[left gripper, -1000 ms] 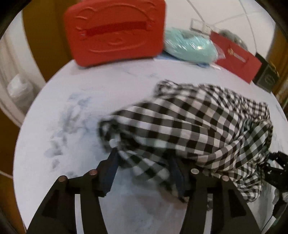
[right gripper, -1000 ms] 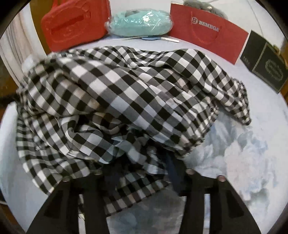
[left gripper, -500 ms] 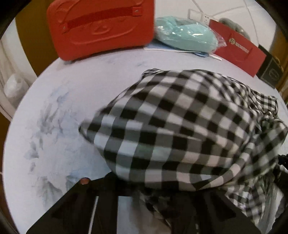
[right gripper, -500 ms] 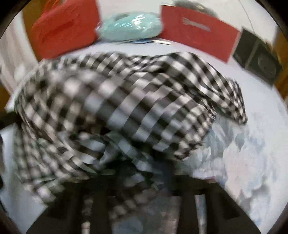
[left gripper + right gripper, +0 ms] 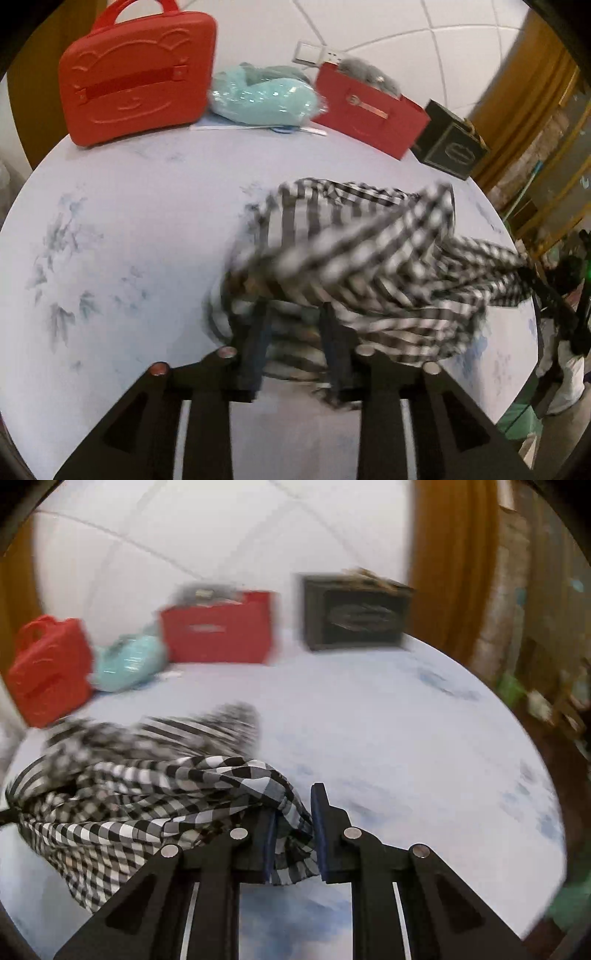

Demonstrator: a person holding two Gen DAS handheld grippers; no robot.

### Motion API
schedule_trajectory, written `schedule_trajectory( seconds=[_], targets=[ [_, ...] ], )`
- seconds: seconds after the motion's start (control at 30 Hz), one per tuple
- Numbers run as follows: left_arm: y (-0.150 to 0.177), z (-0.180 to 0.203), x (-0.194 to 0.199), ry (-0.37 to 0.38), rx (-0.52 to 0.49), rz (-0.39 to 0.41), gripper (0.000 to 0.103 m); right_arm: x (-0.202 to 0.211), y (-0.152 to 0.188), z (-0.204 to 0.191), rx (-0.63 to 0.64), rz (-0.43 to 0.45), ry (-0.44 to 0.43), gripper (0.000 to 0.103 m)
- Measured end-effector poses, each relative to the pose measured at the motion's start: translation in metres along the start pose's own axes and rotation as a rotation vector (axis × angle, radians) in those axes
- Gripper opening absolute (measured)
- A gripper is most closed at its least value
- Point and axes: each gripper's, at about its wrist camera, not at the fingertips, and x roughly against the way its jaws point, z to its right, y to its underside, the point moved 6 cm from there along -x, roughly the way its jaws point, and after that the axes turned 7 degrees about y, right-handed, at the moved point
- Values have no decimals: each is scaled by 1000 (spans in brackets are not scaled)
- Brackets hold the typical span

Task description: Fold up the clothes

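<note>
Left wrist view: the left tool [image 5: 293,325] points down at a round pale desk [image 5: 129,229] with faint leaf marks; its jaws are opening, with a bunch of the checked shirt [image 5: 369,258] between them and lying over the fingertips.
Left tool grip: the cloth there is blurred, and whether the pads press on it I cannot tell.
Shirt: black-and-white check, crumpled in a loose heap on the right half of the desk, part of it lifted and smeared by motion; one end stretches off toward the right edge of the picture.
Right wrist view: the right tool [image 5: 293,808] has a fold of the shirt [image 5: 147,805] pinched between its narrow jaws, which are closing; the cloth hangs down behind the fingers [image 5: 321,812] and trails away to the left over the desk [image 5: 406,757].
Back of desk, left to right: a red case [image 5: 136,74] with a bear face and a handle, standing upright; a pale green bundle [image 5: 262,96] in clear plastic just beside it; a red paper bag [image 5: 369,110]; a black box [image 5: 450,147] at the far right.
Behind: a white tiled wall [image 5: 369,29] and brown wood trim at the sides.
</note>
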Motion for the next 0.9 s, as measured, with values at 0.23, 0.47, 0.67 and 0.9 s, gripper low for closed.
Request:
schedule_trajectory(
  seconds=[0.23, 0.47, 0.67, 0.9],
  targets=[
    [-25, 67, -12, 61, -82, 30, 60, -44, 58, 94, -90, -167, 79, 16],
    [-43, 162, -81, 149, -211, -59, 65, -73, 71, 89, -116, -236, -35, 16],
    [-45, 216, -137, 170, -281, -166, 65, -82, 81, 85, -125, -263, -92, 16],
    [-22, 227, -172, 96, -355, -264, 64, -86, 84, 80, -124, -287, -121, 21]
  ],
)
